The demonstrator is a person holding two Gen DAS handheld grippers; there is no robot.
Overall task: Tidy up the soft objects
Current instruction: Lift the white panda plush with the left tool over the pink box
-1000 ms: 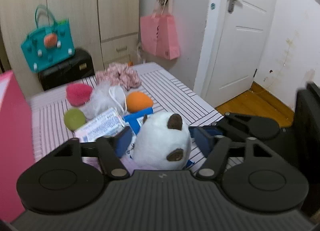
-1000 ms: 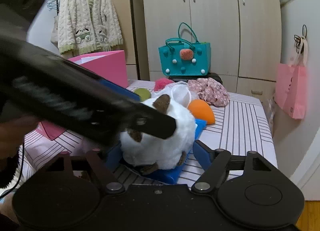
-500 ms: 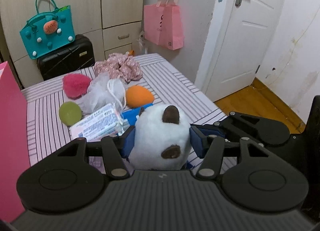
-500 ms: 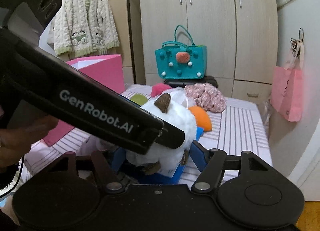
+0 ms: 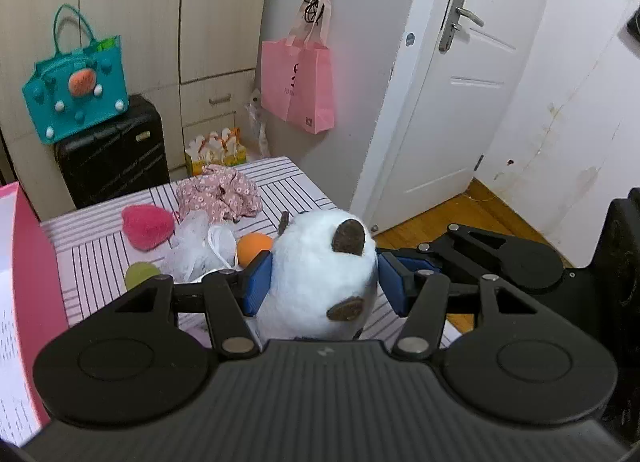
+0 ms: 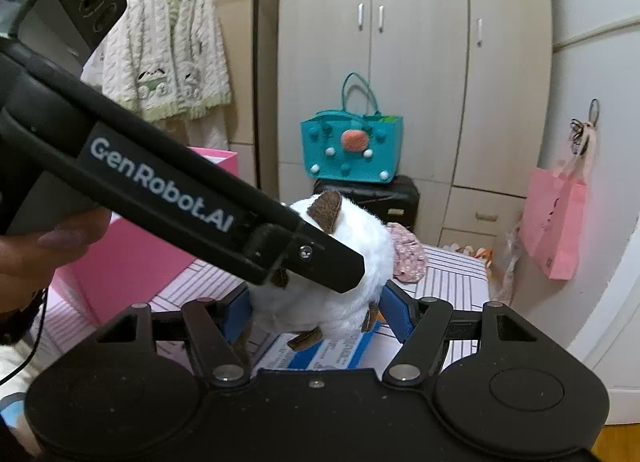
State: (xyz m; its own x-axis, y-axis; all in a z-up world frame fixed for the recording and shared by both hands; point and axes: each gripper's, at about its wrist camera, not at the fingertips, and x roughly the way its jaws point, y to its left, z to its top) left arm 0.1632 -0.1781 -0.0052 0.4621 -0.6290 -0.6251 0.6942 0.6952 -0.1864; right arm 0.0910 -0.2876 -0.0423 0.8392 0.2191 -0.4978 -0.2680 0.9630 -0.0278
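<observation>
A white plush toy (image 5: 320, 262) with brown ears is held above the striped table (image 5: 92, 258). My left gripper (image 5: 325, 284) is shut on it, its blue pads pressing into the fur on both sides. My right gripper (image 6: 316, 314) grips the same plush toy (image 6: 360, 246) from the other side, pads against its lower body. In the right wrist view the left gripper's black finger (image 6: 304, 258) crosses in front of the toy. The right gripper's body (image 5: 500, 258) shows just behind the toy. A hand (image 6: 48, 246) holds the left gripper.
On the table lie a pink heart sponge (image 5: 146, 226), a green ball (image 5: 140, 274), an orange sponge (image 5: 254, 246), a white mesh puff (image 5: 200, 246), floral fabric (image 5: 220, 192) and a blue-white packet (image 6: 320, 350). A pink box (image 5: 24, 302) stands at the left.
Both grippers have risen together with the plush toy between them. The table and the things on it now sit lower and farther off in both views.
</observation>
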